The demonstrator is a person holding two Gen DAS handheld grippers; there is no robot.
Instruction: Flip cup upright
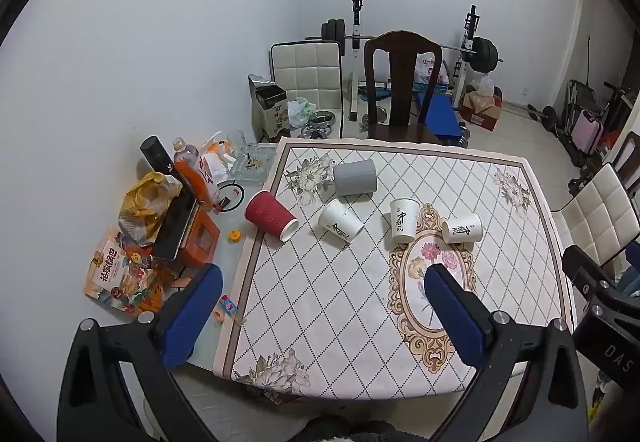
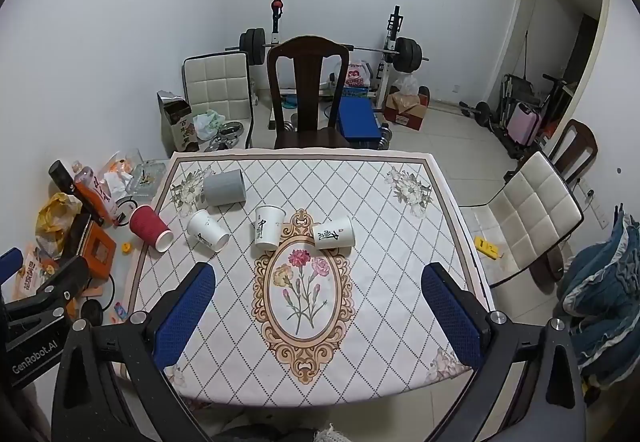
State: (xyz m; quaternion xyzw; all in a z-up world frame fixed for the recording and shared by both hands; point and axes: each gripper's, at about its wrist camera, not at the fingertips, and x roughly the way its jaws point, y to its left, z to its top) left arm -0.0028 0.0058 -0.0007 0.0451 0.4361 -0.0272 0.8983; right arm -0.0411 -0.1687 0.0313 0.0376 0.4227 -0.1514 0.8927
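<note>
Several cups lie on their sides in a row on the patterned table mat: a red ribbed cup, a grey cup, and three white paper cups, also in the right wrist view. My left gripper is open and empty, held above the mat's near left. My right gripper is open and empty above the mat's near middle. Both are well short of the cups.
Clutter fills the table's left strip: snack bags, an orange box, bottles, a glass ashtray. A dark wooden chair stands behind the table, a white chair to the right. Gym gear stands by the back wall.
</note>
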